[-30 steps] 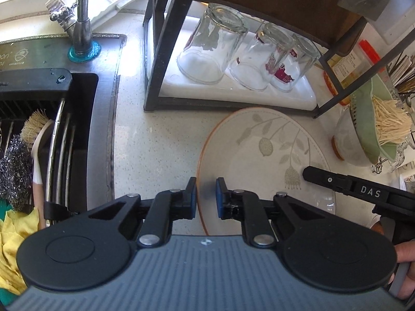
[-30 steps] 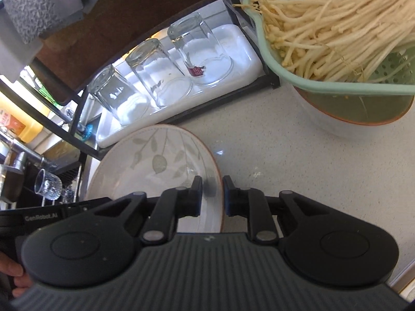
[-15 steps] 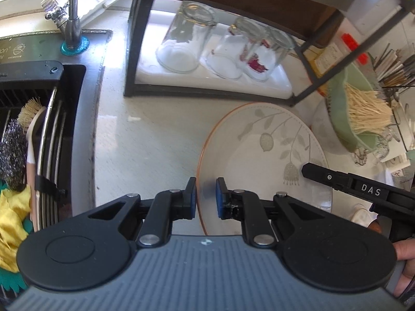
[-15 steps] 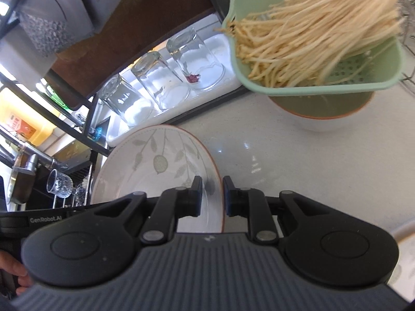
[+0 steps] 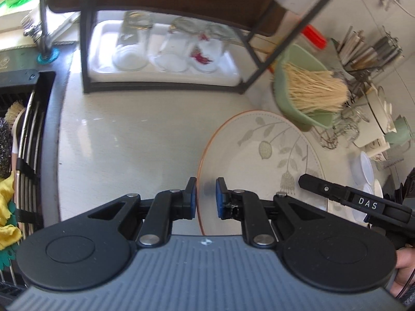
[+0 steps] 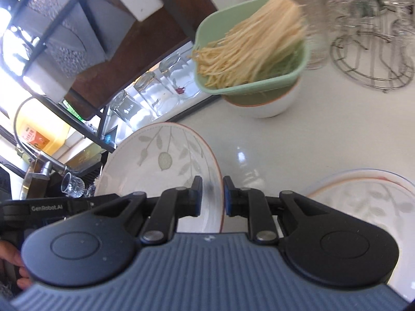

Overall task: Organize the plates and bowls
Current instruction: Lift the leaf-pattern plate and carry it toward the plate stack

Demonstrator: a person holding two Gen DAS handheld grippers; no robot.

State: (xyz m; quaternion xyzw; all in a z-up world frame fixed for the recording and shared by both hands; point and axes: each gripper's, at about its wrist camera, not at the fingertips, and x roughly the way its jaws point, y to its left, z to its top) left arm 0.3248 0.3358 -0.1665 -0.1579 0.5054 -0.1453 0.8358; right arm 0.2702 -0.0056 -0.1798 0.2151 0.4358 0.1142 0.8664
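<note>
Two grippers, left gripper [image 5: 205, 194] and right gripper [image 6: 210, 195], each clamped on opposite rims of the leaf-patterned plate [image 5: 262, 160].

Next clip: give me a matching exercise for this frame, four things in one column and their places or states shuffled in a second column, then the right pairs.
Things
1. leaf-pattern plate
2. green colander
3. drinking glasses
4. second plate

Places or states
A. upside down on the white tray under the rack
B. gripped at opposite rims by the left gripper and right gripper
C. lying flat on the counter
D. sitting in a white bowl, filled with pale strands

Pairs: 1-B, 2-D, 3-A, 4-C
</note>
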